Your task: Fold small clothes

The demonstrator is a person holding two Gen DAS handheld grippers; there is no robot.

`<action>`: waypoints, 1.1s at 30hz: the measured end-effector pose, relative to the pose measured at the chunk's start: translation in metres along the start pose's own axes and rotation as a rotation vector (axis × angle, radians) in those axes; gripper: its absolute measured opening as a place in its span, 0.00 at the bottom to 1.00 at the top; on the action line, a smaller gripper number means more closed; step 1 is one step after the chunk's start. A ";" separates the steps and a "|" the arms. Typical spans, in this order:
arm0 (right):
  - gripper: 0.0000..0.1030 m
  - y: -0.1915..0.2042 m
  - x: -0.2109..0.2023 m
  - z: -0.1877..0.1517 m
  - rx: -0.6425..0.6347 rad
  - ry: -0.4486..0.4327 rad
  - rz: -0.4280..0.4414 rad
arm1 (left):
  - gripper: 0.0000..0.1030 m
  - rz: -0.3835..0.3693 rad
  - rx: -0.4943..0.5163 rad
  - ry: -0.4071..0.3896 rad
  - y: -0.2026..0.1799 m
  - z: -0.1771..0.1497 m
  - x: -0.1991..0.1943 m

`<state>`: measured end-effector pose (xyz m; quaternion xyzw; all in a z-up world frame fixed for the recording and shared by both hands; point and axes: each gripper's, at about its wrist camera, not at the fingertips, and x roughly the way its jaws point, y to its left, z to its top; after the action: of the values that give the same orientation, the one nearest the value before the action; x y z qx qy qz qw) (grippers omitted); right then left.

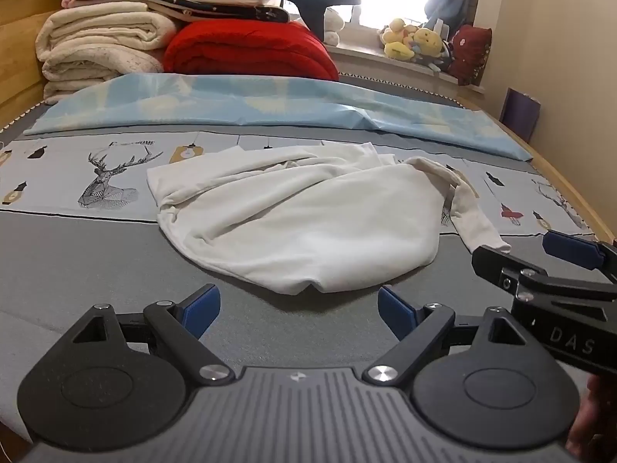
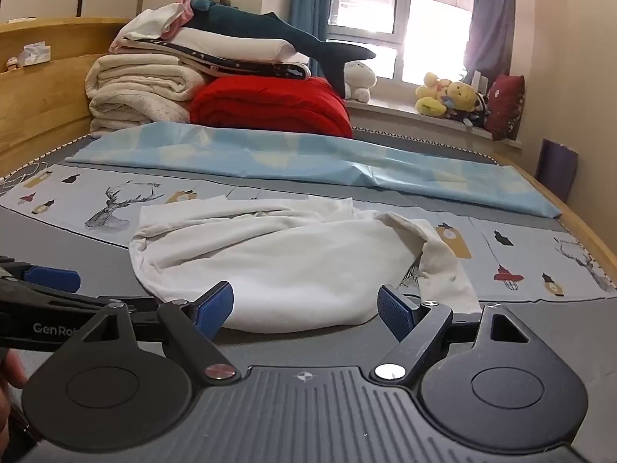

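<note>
Both tongs gaping, holding nothing: your left gripper (image 1: pixel 299 306) and right gripper (image 2: pixel 306 306) hover just short of shirt (image 1: pixel 297 223). Shirt lies crumpled on bed (image 1: pixel 96 254), sleeve (image 1: pixel 468 208) trailing right. 0 folds visible; flatten first. Beyond: blanket stack (image 1: pixel 100 46).

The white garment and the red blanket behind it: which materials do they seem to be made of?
White garment: probably a soft cotton-like knit with a matte finish; it lies in loose, rounded wrinkles without shine. Red blanket: apparently a thick, padded or plush textile; its folds are bulky and rounded. The exact fibre cannot be told.
</note>
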<state>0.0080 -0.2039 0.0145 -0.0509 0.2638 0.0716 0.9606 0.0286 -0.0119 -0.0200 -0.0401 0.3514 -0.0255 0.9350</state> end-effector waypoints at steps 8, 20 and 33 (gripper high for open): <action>0.81 -0.007 0.004 0.003 0.019 0.030 0.016 | 0.89 0.003 -0.007 0.009 0.000 0.000 0.002; 0.81 0.001 0.001 0.000 -0.012 0.029 -0.007 | 0.89 0.003 -0.006 0.011 0.000 0.000 0.001; 0.81 0.000 0.005 0.002 -0.004 0.052 0.001 | 0.89 -0.006 -0.034 0.013 0.002 0.001 0.002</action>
<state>0.0133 -0.2033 0.0134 -0.0543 0.2886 0.0713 0.9532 0.0306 -0.0104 -0.0205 -0.0569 0.3579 -0.0228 0.9318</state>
